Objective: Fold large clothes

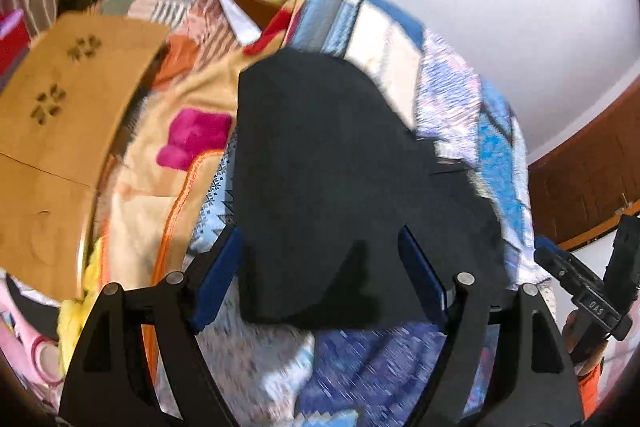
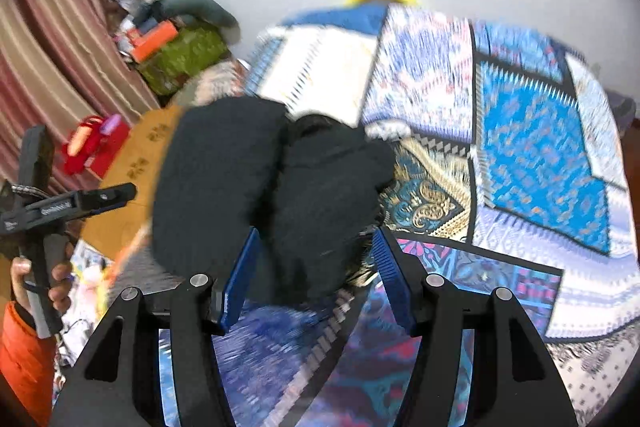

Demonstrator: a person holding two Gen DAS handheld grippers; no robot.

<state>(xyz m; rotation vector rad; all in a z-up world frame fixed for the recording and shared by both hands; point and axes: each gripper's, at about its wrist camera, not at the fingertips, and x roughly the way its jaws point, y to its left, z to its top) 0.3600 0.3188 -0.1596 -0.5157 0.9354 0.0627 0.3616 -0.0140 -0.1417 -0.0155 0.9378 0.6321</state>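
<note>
A black garment (image 1: 340, 167) lies folded flat on the blue patchwork quilt (image 1: 496, 147) of a bed. My left gripper (image 1: 320, 267) hangs over its near edge, open wide, with the cloth under the gap and its blue pads (image 1: 218, 283) clear of it. In the right wrist view the same black garment (image 2: 248, 179) looks bunched into two lobes. My right gripper (image 2: 316, 275) is open around the near lobe, and the pads (image 2: 240, 279) do not press on it. The picture is blurred.
A wooden board (image 1: 60, 107) with cut-out flowers stands left of the bed, beside a beige blanket (image 1: 160, 131) with a pink patch. A hand in an orange sleeve (image 2: 20, 347) holds the left gripper (image 2: 116, 195). A striped curtain (image 2: 48, 27), a red bag (image 2: 92, 147) and clutter sit at far left.
</note>
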